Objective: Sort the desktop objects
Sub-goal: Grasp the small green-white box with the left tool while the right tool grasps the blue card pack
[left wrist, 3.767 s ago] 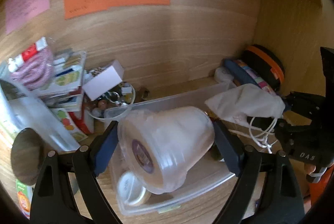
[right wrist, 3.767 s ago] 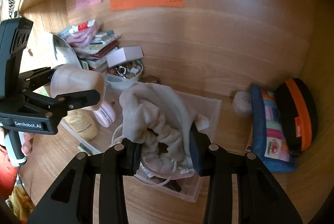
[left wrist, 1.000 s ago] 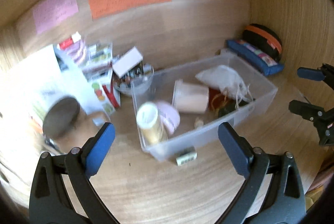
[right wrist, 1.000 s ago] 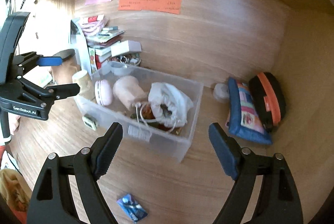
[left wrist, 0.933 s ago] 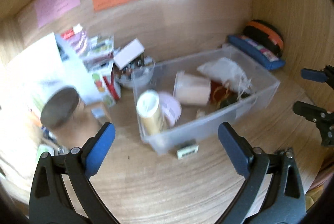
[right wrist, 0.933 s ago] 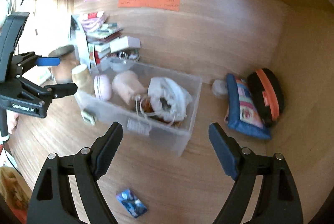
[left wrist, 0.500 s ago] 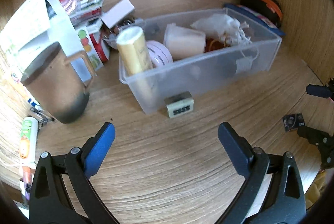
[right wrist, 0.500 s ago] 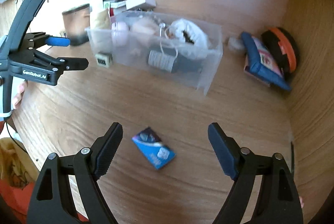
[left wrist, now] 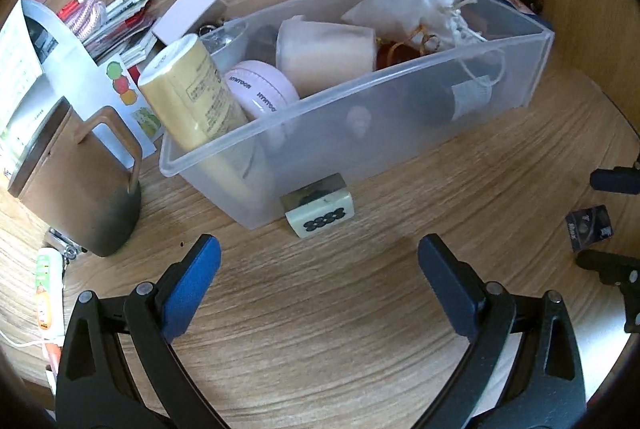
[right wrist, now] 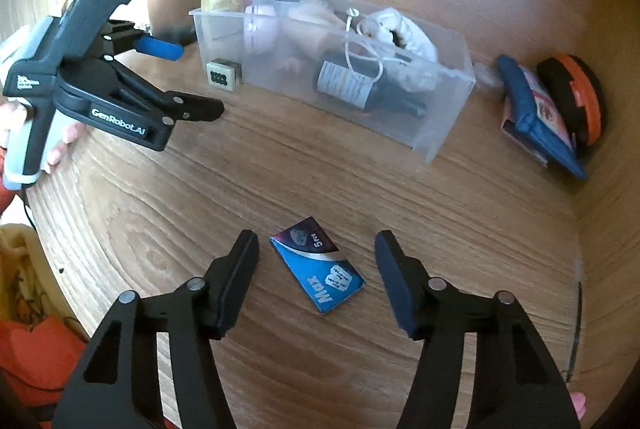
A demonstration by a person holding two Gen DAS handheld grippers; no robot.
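Note:
A clear plastic bin [left wrist: 400, 109] [right wrist: 440, 97] on the wooden desk holds a yellow tube [left wrist: 188, 85], a pink round case [left wrist: 260, 89], a cream cup [left wrist: 324, 53], a white drawstring pouch [left wrist: 408, 9] and a dark bottle [right wrist: 360, 85]. A mahjong tile [left wrist: 318, 207] [right wrist: 223, 72] lies against the bin's front. My left gripper [left wrist: 318, 269] [right wrist: 196, 81] is open and empty, just in front of the tile. My right gripper [right wrist: 316, 257] is open, low over a small blue packet [right wrist: 320, 267] [left wrist: 588, 227] that lies flat between its fingers.
A brown mug [left wrist: 76, 181] stands left of the bin, with a stack of booklets and a white box [left wrist: 188, 11] behind. A blue pouch [right wrist: 536, 109] and a black-and-orange case [right wrist: 572, 89] lie at the right wall. A tube [left wrist: 48, 289] lies at the desk's left edge.
Both grippers have let go of the cup and the pouch, which now lie in the bin, and pulled back. The left has come down toward the tile, the right down over the blue packet.

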